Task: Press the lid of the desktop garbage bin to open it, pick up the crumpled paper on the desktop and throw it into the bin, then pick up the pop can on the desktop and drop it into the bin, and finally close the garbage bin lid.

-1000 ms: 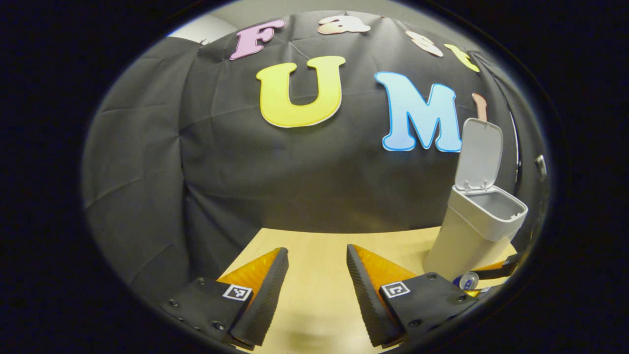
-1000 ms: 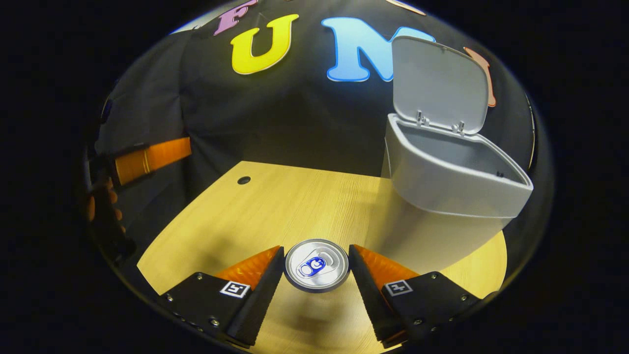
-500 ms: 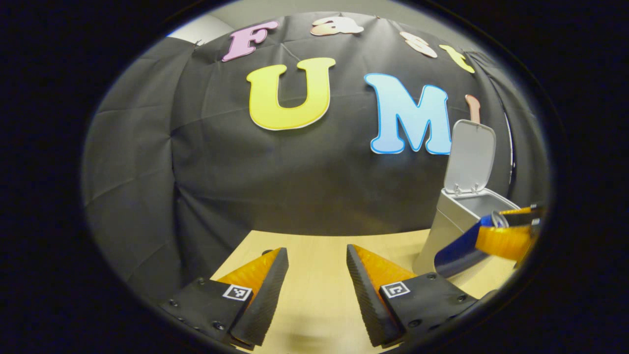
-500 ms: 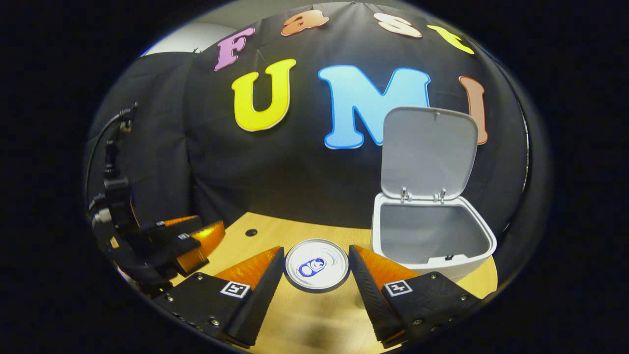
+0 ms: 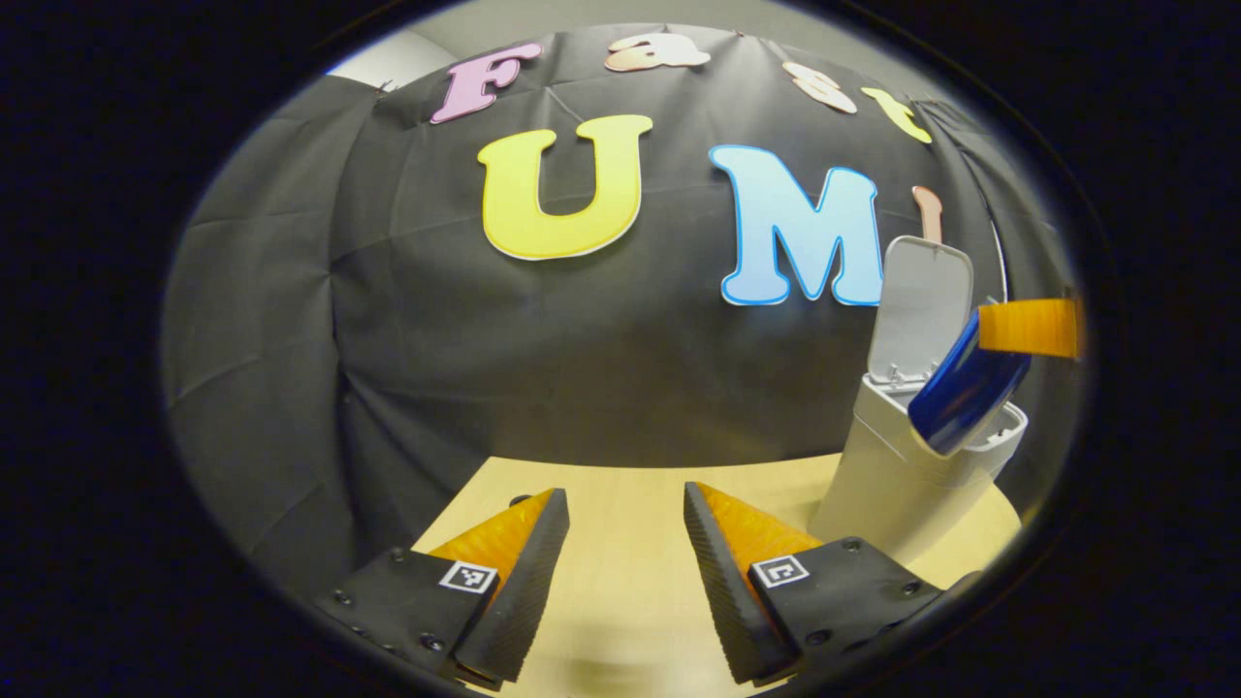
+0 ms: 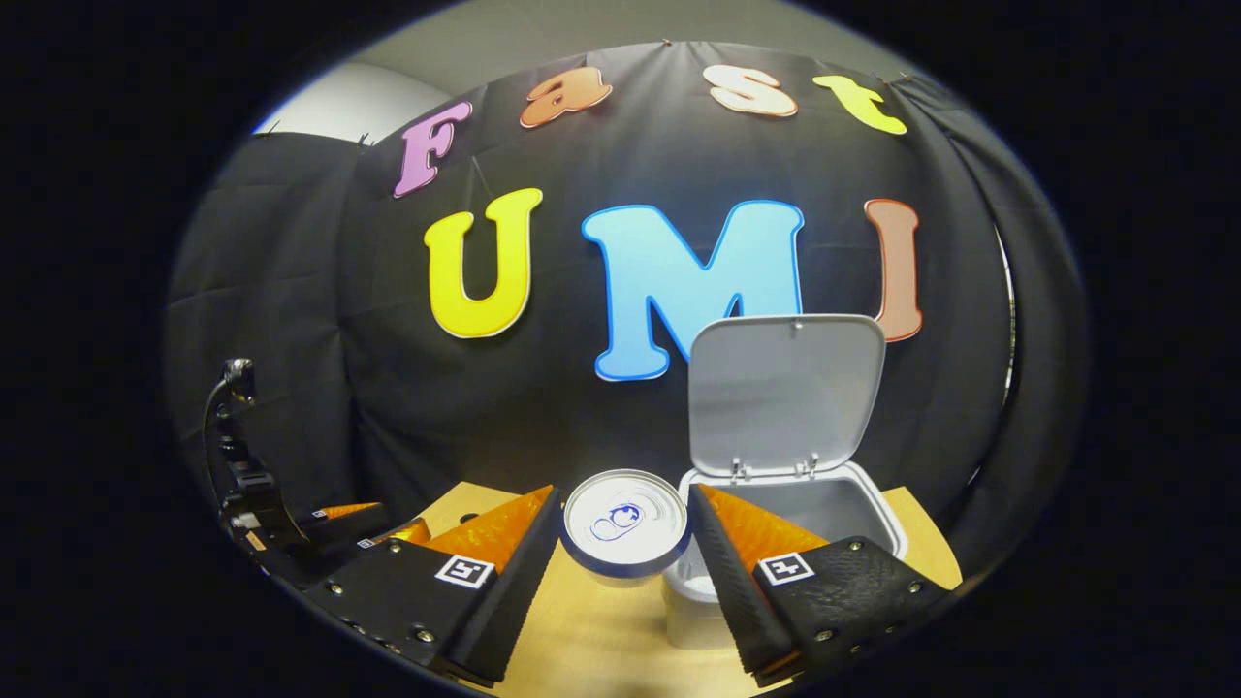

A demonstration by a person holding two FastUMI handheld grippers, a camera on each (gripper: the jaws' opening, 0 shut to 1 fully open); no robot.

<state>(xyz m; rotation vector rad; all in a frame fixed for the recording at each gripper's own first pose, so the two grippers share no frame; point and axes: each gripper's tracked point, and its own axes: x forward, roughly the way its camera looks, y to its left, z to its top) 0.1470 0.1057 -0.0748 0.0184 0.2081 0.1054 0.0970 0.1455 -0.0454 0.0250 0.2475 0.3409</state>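
You are clamping the can (image 6: pixel 625 522) in your right gripper (image 6: pixel 625 538) above the open bin (image 6: pixel 776 504); left gripper (image 5: pixel 625 553) fingers apart, empty.

Note pop can (image 6: pixel 625 522): metal, top brushed and shiny, pull tab visible; side (image 5: pixel 960 396) glossy blue in your left gripper view. Garbage bin (image 5: pixel 897 485): smooth matt plastic, pale grey; raised lid (image 6: pixel 785 388) same finish. Desktop (image 5: pixel 620 543): light wood-grain surface, smooth, low sheen. Booth wall (image 5: pixel 388 320): matt cloth, creased. Your right gripper (image 6: pixel 625 548): fingers (image 6: pixel 524 562) faced with ribbed, rough-looking pads; left gripper (image 5: pixel 625 553) pads alike.
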